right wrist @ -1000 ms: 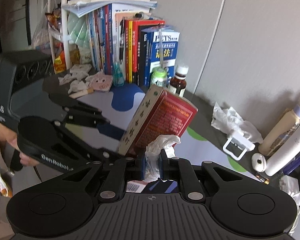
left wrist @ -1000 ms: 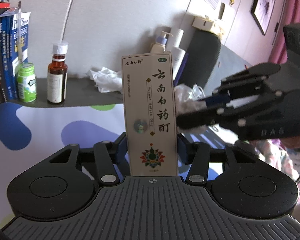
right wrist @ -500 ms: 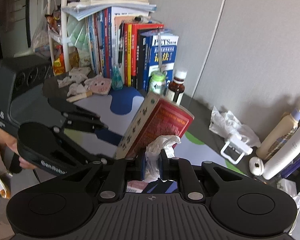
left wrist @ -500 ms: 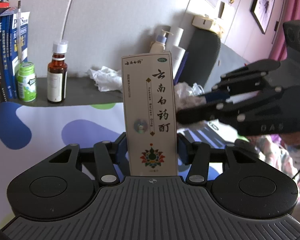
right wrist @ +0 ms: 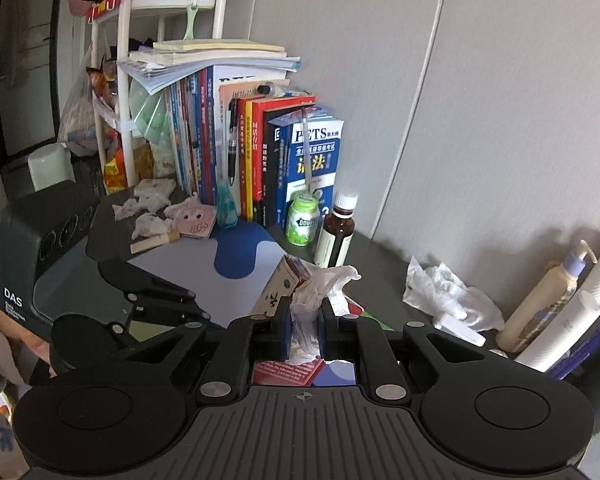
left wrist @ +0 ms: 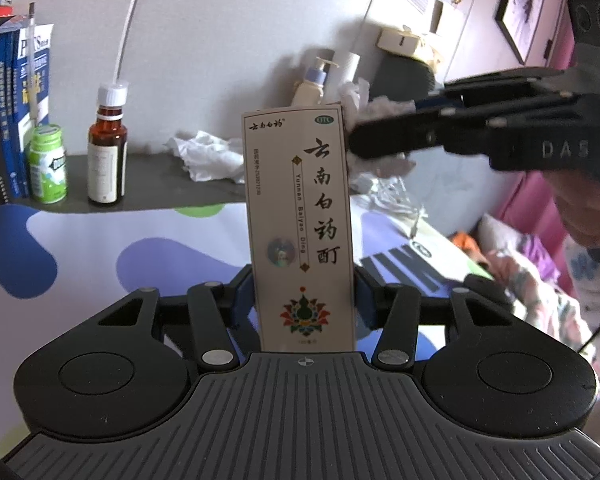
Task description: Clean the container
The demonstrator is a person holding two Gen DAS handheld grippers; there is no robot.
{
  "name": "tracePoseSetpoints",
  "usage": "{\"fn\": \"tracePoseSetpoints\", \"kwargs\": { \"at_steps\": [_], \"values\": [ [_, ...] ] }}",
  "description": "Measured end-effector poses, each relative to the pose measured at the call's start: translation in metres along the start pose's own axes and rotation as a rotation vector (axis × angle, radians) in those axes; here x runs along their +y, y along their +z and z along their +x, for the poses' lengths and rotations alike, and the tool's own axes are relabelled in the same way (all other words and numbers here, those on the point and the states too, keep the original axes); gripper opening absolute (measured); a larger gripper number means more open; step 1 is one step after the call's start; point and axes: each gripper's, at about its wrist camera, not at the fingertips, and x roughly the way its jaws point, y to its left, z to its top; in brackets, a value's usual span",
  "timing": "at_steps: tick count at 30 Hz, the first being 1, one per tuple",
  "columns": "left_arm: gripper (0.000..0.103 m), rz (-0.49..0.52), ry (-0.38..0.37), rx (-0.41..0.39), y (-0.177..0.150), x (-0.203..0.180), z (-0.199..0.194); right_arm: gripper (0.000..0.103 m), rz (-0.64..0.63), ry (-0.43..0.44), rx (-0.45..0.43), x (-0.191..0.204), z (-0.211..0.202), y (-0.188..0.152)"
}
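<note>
My left gripper (left wrist: 303, 296) is shut on a tall cream medicine box (left wrist: 300, 224) with black Chinese lettering, held upright. In the right wrist view the same box (right wrist: 281, 292) shows its red side and top end. My right gripper (right wrist: 305, 320) is shut on a crumpled white tissue (right wrist: 320, 292), which lies against the box's upper right edge. From the left wrist camera the right gripper (left wrist: 354, 142) reaches in from the right, the tissue (left wrist: 374, 112) bunched at the box's top corner.
A brown medicine bottle (left wrist: 107, 148) and a green jar (left wrist: 47, 166) stand by a row of books (right wrist: 260, 152). Crumpled tissues (right wrist: 448, 296) and lotion bottles (right wrist: 548, 300) lie at the right on the dark desk (right wrist: 380, 256). A person's hand (left wrist: 584, 208) holds the right gripper.
The right gripper with the tissue has risen along the box's right side, from about mid-height to its top corner. The left gripper and box stay in place.
</note>
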Motion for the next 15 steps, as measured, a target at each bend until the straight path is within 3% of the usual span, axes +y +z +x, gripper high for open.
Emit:
{"fn": "tracePoseSetpoints", "kwargs": {
  "at_steps": [15],
  "values": [
    [0.049,-0.006,0.001,-0.006,0.001,0.002,-0.001,0.012,-0.009,0.014,0.068,0.006,0.013,-0.019]
  ]
}}
